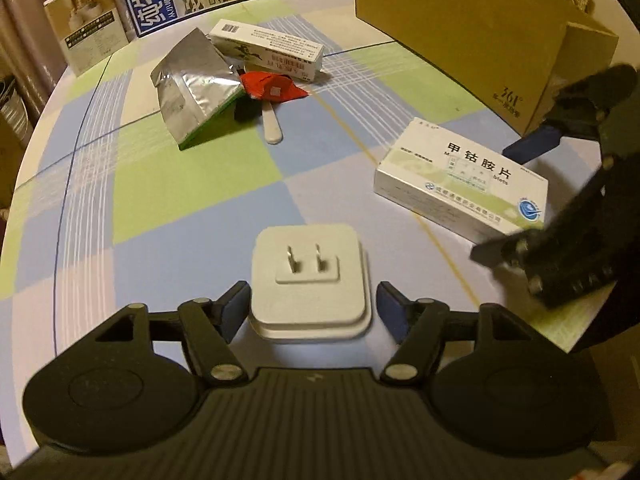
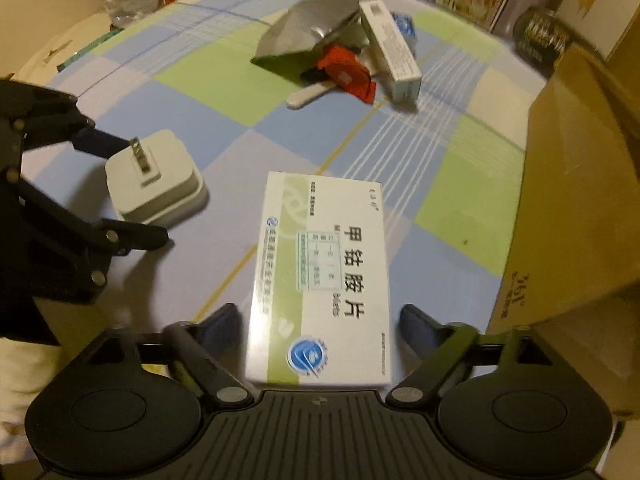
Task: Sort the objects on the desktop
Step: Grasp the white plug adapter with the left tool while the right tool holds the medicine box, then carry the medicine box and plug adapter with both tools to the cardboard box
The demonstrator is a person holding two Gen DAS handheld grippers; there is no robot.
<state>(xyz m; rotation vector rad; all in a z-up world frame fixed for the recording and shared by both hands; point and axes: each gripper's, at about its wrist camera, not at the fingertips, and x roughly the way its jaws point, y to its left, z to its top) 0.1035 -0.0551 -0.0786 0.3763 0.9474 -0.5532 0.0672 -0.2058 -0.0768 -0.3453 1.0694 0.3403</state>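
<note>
A white plug adapter [image 1: 308, 280] lies prongs-up on the checked tablecloth [image 1: 180, 184], between the fingers of my left gripper [image 1: 312, 306]. The left pad is at its side and the right pad stands a little off it, so the jaws are open. A white and green medicine box [image 2: 320, 272] lies flat between the fingers of my right gripper [image 2: 320, 320], with a gap on each side; this gripper is open too. The medicine box [image 1: 460, 184] and right gripper [image 1: 512, 200] also show in the left wrist view. The adapter [image 2: 156, 180] and left gripper [image 2: 126, 188] also show in the right wrist view.
Farther back lies a pile: a silver foil pouch [image 1: 192, 88], a red wrapper [image 1: 272, 86], a long white carton [image 1: 272, 50] and a white stick [image 1: 272, 128]. A brown cardboard box [image 1: 480, 40] stands at the right. Cartons and a book [image 1: 88, 24] line the far edge.
</note>
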